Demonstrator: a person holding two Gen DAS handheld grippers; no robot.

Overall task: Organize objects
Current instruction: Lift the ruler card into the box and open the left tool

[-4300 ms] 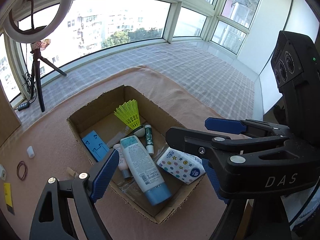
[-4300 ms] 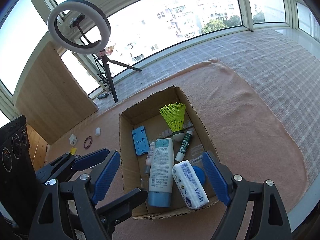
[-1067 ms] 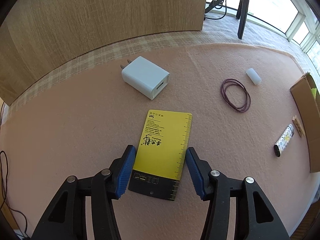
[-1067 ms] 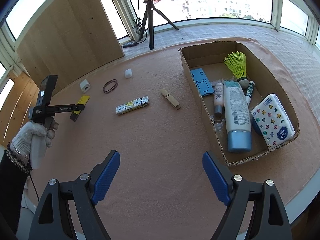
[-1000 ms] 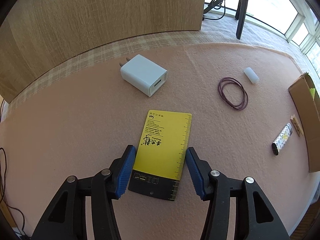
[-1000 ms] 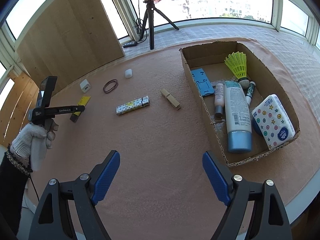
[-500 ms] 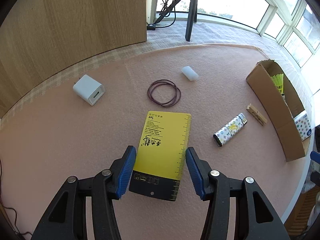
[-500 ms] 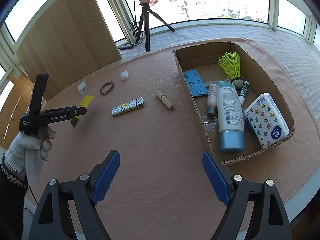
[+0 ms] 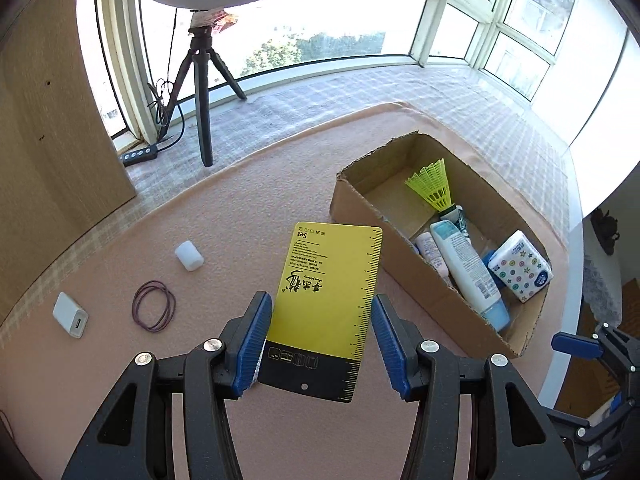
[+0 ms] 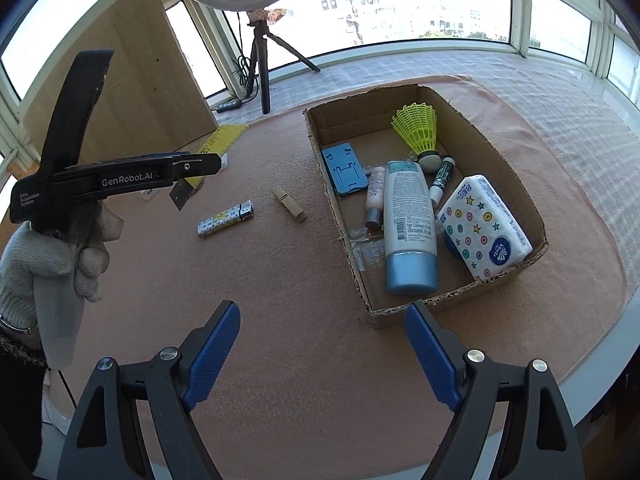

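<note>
My left gripper [image 9: 318,342] is shut on a yellow and black card [image 9: 330,296] and holds it in the air, left of the cardboard box [image 9: 362,208]. The card [image 10: 218,144] and the left gripper [image 10: 200,168] also show in the right wrist view. The box [image 10: 496,160] holds a yellow shuttlecock [image 10: 418,128], a white bottle with a blue cap [image 10: 408,216], a tissue pack [image 10: 482,226], a blue stand [image 10: 346,168] and small tubes. My right gripper [image 10: 322,354] is open and empty, low over the pink mat in front of the box.
On the mat left of the box lie a patterned lighter [image 10: 226,219], a wooden clothespin [image 10: 289,204], a purple rubber band [image 9: 154,306], a white charger [image 9: 71,315] and a small white cylinder [image 9: 189,255]. A ring light tripod [image 9: 204,80] and a wooden panel [image 9: 44,120] stand behind.
My left gripper has lifted the yellow card off the mat and swung right toward the box. My right gripper has stayed open and shifted slightly.
</note>
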